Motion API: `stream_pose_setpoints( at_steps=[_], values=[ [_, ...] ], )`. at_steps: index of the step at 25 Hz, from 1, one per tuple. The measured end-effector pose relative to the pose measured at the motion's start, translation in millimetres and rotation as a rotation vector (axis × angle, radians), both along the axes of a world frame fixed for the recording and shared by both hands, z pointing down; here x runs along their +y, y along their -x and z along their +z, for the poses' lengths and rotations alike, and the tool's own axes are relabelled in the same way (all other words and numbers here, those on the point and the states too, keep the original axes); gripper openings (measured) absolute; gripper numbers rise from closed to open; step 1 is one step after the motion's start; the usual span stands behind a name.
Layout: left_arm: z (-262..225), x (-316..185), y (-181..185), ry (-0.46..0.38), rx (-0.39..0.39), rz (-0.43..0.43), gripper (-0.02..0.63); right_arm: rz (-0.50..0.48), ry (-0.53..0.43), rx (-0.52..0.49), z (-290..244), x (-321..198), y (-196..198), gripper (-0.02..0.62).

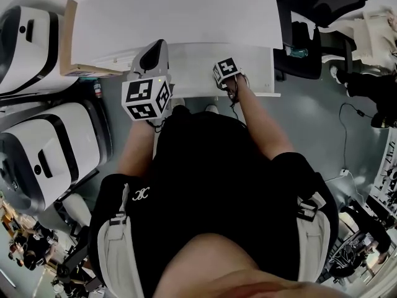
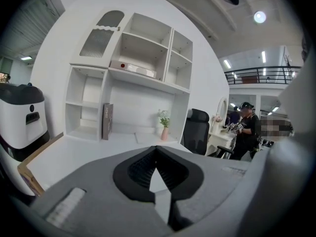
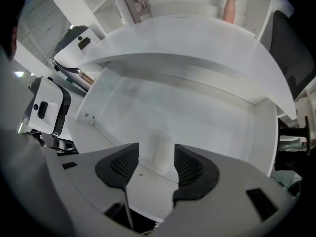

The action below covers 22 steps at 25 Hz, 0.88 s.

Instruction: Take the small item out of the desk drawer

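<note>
The white desk drawer [image 3: 197,107] stands pulled out below the desk top [image 1: 173,11]. My right gripper [image 3: 156,153] hangs over the drawer's front part with its jaws wide open. A small pale white item [image 3: 160,157] lies on the drawer floor between them, faint against the white, and the pads do not touch it. In the head view the right gripper [image 1: 227,73] sits over the drawer [image 1: 192,61] and hides the item. My left gripper [image 1: 147,73] is at the drawer's left end, raised and pointing over the desk. Its pads [image 2: 143,169] meet at the tips, holding nothing.
A white shelf unit [image 2: 133,73] stands at the back of the desk with a book [image 2: 107,121] and a pink vase [image 2: 164,130]. White machines [image 1: 43,160] and a cardboard box [image 1: 71,42] stand on the left. A black office chair [image 1: 310,17] stands on the right. A person [image 2: 245,130] stands beyond it.
</note>
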<state>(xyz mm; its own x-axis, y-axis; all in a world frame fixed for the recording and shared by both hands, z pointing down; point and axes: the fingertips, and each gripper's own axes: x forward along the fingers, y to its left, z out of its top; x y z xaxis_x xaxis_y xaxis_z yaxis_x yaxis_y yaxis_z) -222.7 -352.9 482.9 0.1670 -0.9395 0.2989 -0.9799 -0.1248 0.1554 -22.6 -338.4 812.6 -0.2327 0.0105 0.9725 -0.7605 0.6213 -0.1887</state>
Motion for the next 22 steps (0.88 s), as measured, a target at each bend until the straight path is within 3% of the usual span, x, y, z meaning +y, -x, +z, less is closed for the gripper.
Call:
stream_pose_setpoints(
  at_steps=[16, 20, 22],
  values=[
    [5, 16, 16, 0.036, -0.031, -0.067, 0.015, -0.031, 0.195, 0.160, 58, 13, -11, 0.215],
    [4, 19, 20, 0.039, -0.038, -0.075, 0.015, 0.027, 0.259, 0.172, 72, 21, -19, 0.204],
    [4, 20, 20, 0.038, -0.041, -0.073, 0.015, 0.074, 0.264, 0.166, 74, 21, -23, 0.153]
  ],
)
